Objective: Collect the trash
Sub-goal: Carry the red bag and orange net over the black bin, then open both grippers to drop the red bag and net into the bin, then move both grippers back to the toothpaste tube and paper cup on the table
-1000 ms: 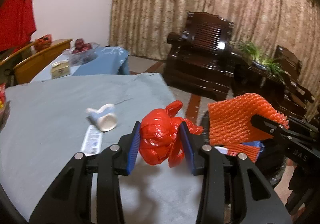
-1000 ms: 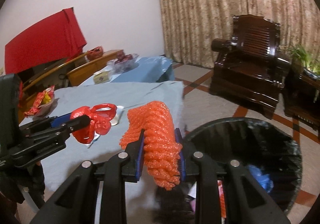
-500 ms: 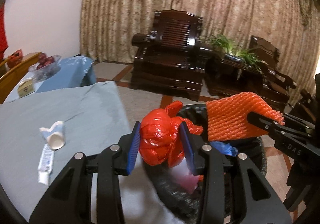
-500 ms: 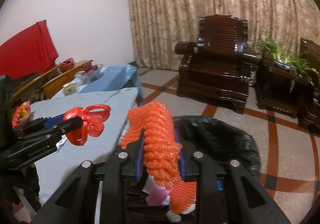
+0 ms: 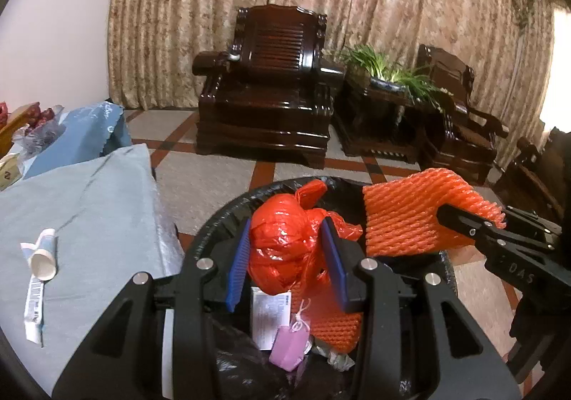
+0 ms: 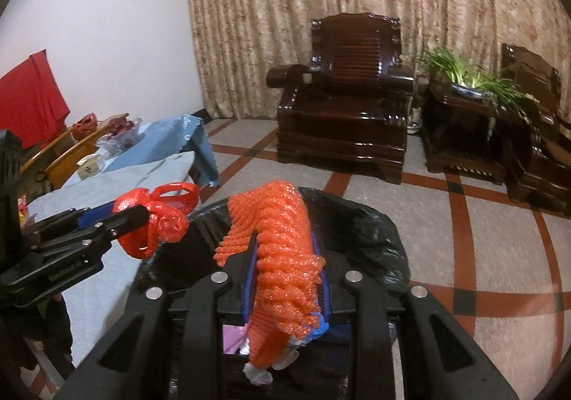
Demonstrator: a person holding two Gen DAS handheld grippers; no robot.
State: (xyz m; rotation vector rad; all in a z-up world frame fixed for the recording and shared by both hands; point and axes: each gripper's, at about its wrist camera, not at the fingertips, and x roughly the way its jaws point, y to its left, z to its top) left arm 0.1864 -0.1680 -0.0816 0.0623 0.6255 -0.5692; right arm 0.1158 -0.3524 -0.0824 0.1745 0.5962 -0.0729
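Note:
My left gripper [image 5: 287, 262] is shut on a crumpled red plastic bag [image 5: 285, 250] and hangs over the black-lined trash bin [image 5: 214, 225]. My right gripper [image 6: 285, 273] is shut on an orange foam net sleeve [image 6: 282, 243], also above the trash bin [image 6: 360, 221]. In the left wrist view the net sleeve [image 5: 403, 218] sits to the right of the bag. In the right wrist view the red bag [image 6: 157, 218] hangs at the left, over the bin's edge. Inside the bin lie another orange net [image 5: 332, 321], a white label and a pink tag [image 5: 289, 346].
A table with a grey-blue cloth [image 5: 89, 207] lies left of the bin, with a white squeezed tube [image 5: 39, 275] on it. Dark wooden armchairs [image 5: 264, 96] and a potted plant [image 5: 389, 71] stand by the curtain. Tiled floor lies beyond the bin.
Both grippers have swung right, from over the table to over the trash bin, each keeping hold of its item. The tube on the table has slid to the left of the view.

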